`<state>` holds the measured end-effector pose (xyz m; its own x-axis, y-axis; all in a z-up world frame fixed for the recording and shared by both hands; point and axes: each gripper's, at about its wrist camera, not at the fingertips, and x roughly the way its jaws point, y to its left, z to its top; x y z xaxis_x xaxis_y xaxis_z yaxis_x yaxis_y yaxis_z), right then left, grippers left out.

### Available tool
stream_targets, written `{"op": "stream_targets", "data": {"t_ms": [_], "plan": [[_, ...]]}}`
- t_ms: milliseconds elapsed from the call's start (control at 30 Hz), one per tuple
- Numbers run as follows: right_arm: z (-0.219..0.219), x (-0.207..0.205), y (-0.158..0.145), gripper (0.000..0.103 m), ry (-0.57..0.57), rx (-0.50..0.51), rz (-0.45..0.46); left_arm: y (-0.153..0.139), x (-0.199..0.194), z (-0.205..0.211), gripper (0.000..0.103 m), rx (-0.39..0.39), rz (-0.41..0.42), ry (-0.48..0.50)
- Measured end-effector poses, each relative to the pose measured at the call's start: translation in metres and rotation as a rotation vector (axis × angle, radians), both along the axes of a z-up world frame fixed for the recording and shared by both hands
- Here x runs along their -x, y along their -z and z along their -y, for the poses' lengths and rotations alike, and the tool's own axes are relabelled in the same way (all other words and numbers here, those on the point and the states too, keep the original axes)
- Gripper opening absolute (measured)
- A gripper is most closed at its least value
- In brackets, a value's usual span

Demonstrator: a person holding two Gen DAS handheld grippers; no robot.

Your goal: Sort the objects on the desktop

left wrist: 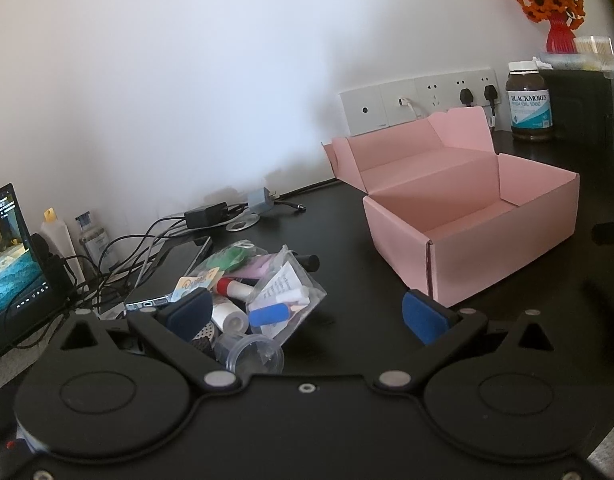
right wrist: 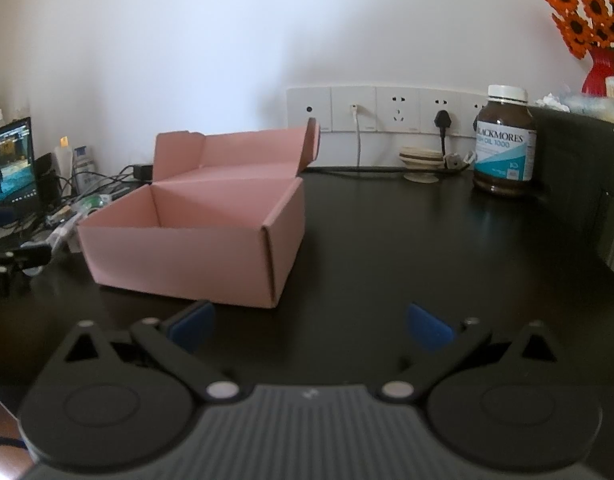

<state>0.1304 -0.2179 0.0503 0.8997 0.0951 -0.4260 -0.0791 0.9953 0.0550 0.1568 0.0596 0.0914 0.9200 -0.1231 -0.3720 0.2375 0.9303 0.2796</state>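
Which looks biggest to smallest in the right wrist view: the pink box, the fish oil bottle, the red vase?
1. pink box, though it sits nearest the camera
2. fish oil bottle
3. red vase, partly cut off at the frame edge, so unsure

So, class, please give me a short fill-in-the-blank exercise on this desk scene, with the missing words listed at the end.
1. The cardboard box on the black desk is coloured ____.
2. The lid of that box is ____.
3. The flowers in the red vase are ____.
4. The jaws of the left gripper stand ____, with nothing held.

Missing words: pink; open; orange; open
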Motion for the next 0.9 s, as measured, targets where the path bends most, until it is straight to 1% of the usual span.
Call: {"op": "stream_targets", "data": {"t_ms": [300, 467, 600, 733, 900], "plan": [[-0.005, -0.003, -0.003, 0.102, -0.007, 0.023, 0.005, -0.001, 0.0, -0.002, 0.103, 0.012, 0.001, -0.006], [-0.007, -0.003, -0.004, 0.102, -0.007, 0.034, 0.007, -0.002, 0.0, -0.005, 0.103, 0.032, 0.004, -0.016], [-0.007, 0.0, -0.011, 0.102, -0.015, 0.044, 0.024, -0.002, 0.0, -0.006, 0.103, 0.043, 0.005, -0.012], [-0.008, 0.005, -0.031, 0.102, -0.052, 0.064, 0.073, -0.002, 0.002, -0.006, 0.103, 0.044, 0.011, -0.006], [-0.016, 0.006, -0.07, 0.102, -0.141, 0.106, 0.159, -0.004, 0.006, -0.009, 0.103, 0.063, 0.032, 0.002]]}}
